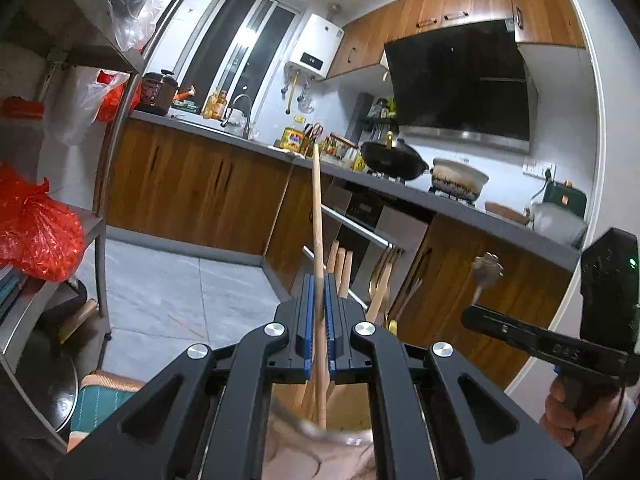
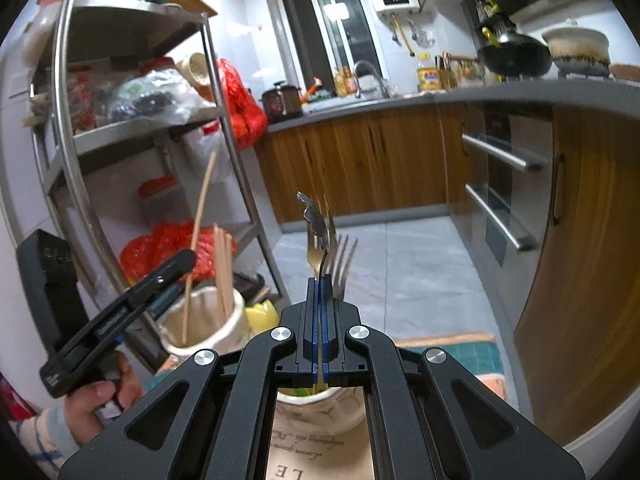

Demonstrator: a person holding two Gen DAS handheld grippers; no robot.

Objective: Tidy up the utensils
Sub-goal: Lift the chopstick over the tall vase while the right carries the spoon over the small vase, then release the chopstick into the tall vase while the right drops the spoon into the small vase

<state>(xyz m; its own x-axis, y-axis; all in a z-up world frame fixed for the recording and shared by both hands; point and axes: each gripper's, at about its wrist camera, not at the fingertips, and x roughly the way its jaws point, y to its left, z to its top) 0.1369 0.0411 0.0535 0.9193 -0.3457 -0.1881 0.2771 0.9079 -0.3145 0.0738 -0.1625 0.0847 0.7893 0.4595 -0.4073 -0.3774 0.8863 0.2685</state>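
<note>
My left gripper point(image 1: 319, 288) is shut on a long wooden chopstick point(image 1: 317, 208) that stands upright, its lower end in a cream holder point(image 2: 200, 324) with several other chopsticks point(image 2: 222, 268). My right gripper point(image 2: 321, 284) is shut on the thin handle of a metal utensil point(image 2: 316, 224) with an ornate silver end, above a second cream holder point(image 2: 320, 408). Forks point(image 2: 340, 260) stand in that holder. The right gripper also shows in the left wrist view point(image 1: 472, 316), the left gripper in the right wrist view point(image 2: 176, 268).
A steel shelf rack point(image 2: 224, 128) with red bags point(image 2: 240, 108) stands on the left. Wooden cabinets point(image 2: 360, 160) and a grey counter point(image 2: 520, 92) with a wok point(image 2: 516, 56) and a pot run behind. An oven front point(image 2: 500, 184) is at right. Tiled floor lies below.
</note>
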